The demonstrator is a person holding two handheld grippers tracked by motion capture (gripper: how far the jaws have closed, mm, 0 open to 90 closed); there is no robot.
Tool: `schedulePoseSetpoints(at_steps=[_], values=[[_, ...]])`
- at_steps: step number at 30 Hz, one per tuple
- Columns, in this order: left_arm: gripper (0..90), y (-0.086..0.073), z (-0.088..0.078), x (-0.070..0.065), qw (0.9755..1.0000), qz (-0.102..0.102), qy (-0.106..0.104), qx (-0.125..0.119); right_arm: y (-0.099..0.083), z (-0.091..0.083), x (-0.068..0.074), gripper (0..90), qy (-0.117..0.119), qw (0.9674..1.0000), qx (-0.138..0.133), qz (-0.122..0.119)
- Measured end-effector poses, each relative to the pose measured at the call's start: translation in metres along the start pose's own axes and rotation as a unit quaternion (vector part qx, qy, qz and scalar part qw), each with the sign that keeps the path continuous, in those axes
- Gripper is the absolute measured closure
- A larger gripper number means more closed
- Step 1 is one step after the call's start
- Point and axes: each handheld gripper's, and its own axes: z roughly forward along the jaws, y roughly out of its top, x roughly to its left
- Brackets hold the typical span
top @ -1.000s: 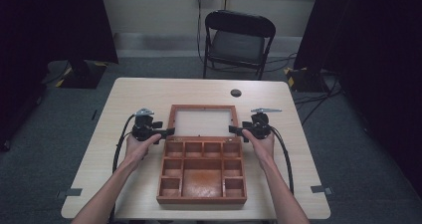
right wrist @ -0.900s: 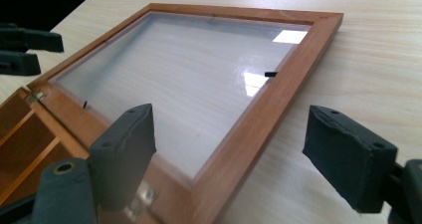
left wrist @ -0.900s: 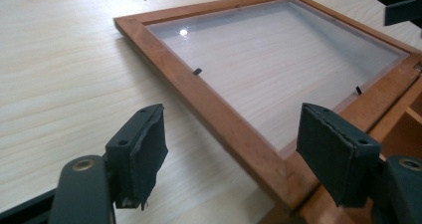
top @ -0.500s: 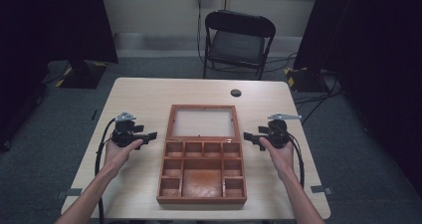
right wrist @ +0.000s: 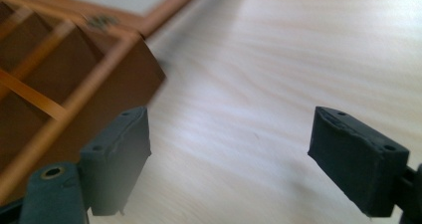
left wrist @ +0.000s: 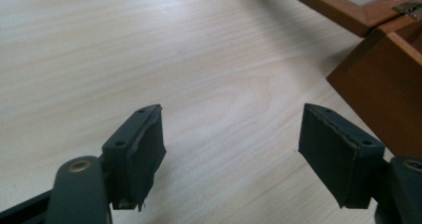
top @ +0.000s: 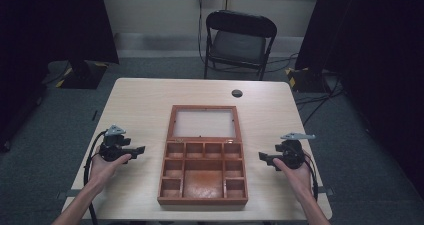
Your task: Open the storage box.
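High view: a light wooden table [top: 150, 105] carries an open wooden box [top: 202, 177] at its middle, nearer the front edge than the back. The box's lower half is split into compartments, a row of four small ones across the back, smaller cells down each side and one large cell in the centre; all appear bare inside. Its lid [top: 204, 123], a wooden frame around a pale panel, lies flat on the table behind the tray, joined along the hinge line and reaching toward the back edge. A small dark round grommet [top: 237, 93] sits in the tabletop near the back edge, well apart from the lid. The left gripper [top: 141, 149] is held above the table between the left edge and the box, jaws pointing at the box's left wall but apart from it; the right gripper [top: 261, 157] mirrors it between the box and the right edge, likewise clear of the wall. Left gripper view: the jaws stand wide with bare tabletop between them, having just been opening, and the box's corner with a brass hinge [left wrist: 409, 7] lies off to the right. Right gripper view: the jaws stand wide, nothing between them, having just been opening; the box's side wall and compartments lie to the left. A folding chair [top: 239, 42] stands on the floor beyond the back edge.
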Motion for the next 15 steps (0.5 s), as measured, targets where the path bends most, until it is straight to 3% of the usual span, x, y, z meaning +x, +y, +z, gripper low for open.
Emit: schedulePoseSetpoints(at_steps=[2,5,6,7,9,10,15], values=[[25.4,-0.005,0.003,0.0,0.9997,0.016,0.017,0.012,-0.008,0.003,-0.005,15.9,-0.032,0.9994,0.015,-0.007],[23.8,-0.008,0.006,0.001,0.9985,0.03,0.029,0.036,-0.018,0.01,-0.013,15.1,-0.054,0.9977,0.041,0.005],[22.2,-0.011,0.008,0.001,0.9981,0.041,0.034,0.029,-0.02,0.011,-0.014,15.0,-0.075,0.9964,0.037,-0.012],[21.9,-0.013,0.008,0.002,0.9975,0.048,0.044,0.027,-0.02,0.011,-0.015,15.0,-0.084,0.9957,0.036,-0.012],[16.6,-0.017,0.01,0.003,0.998,0.036,0.051,0.011,-0.021,0.012,-0.018,14.6,-0.1,0.9947,0.026,-0.002],[13.5,-0.02,0.01,0.004,0.9978,0.036,0.055,0.001,-0.022,0.013,-0.018,12.9,-0.113,0.9931,0.025,-0.015],[10.4,-0.021,0.011,0.004,0.9979,0.032,0.057,-0.004,-0.028,0.016,-0.019,7.6,-0.117,0.993,-0.002,-0.018]])
